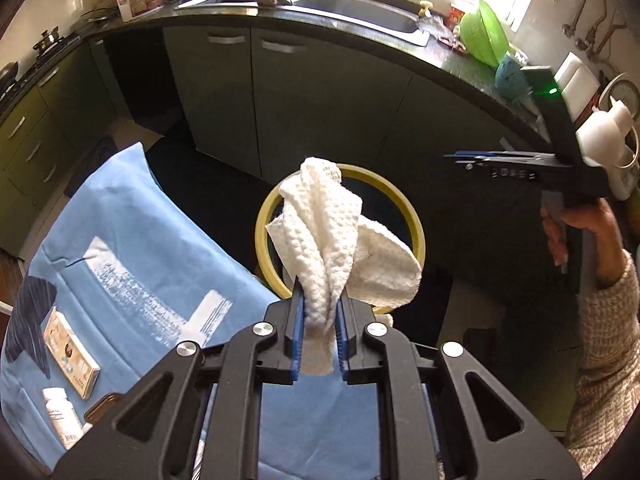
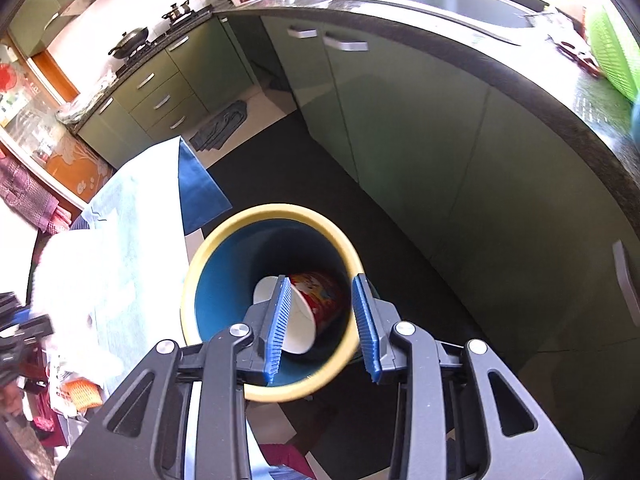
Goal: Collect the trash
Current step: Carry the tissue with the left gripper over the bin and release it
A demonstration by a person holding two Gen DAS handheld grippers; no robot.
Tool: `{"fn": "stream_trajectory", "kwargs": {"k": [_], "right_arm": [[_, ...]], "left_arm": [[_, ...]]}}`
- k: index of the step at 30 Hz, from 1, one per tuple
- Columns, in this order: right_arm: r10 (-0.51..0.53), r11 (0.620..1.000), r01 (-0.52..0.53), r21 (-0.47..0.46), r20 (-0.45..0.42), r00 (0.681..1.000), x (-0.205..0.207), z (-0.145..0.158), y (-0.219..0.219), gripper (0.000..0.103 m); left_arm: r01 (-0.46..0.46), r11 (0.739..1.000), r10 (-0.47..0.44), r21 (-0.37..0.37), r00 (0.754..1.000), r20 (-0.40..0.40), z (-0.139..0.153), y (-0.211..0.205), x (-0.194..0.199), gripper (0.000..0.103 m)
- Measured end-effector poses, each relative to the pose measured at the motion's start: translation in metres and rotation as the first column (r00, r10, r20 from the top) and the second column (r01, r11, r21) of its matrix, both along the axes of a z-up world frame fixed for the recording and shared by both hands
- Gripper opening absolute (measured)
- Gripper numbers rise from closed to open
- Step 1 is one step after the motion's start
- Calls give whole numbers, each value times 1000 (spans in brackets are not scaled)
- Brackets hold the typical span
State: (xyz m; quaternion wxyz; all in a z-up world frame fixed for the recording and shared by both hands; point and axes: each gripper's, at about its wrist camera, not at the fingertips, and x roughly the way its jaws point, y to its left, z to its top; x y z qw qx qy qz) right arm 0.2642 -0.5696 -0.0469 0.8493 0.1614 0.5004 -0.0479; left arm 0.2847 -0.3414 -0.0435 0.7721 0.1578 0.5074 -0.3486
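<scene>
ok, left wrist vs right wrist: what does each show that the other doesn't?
Left wrist only: the left gripper shut on a white paper towel, a small box and a pill bottle on the blue cloth.
Right wrist only: the right gripper open, and a paper cup lying in the bin.
Both: the yellow-rimmed bin, green cabinets, the sink.

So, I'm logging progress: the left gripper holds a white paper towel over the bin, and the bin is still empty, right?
Not quite. The left gripper does hold the white paper towel, but the bin is not empty: the right wrist view shows a red printed paper cup lying inside it.
</scene>
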Motion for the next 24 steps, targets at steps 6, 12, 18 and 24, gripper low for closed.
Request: {"fn": "stream_trajectory", "kwargs": {"k": [6, 12, 18, 24], "right_arm": [[-28, 1000, 28, 10, 10, 1000, -15, 2, -21, 33], [-13, 1000, 13, 17, -1, 1000, -17, -1, -19, 33], [22, 1000, -22, 19, 0, 1000, -6, -3, -6, 34], [100, 995, -100, 6, -8, 995, 10, 1, 32, 34]], "left_arm": [[9, 997, -2, 81, 996, -87, -57, -48, 19, 17], [18, 998, -13, 63, 998, -66, -54, -56, 21, 28], [-10, 999, 11, -49, 1000, 14, 5, -11, 0, 31], [-69, 984, 95, -167, 984, 151, 65, 78, -38, 32]]}}
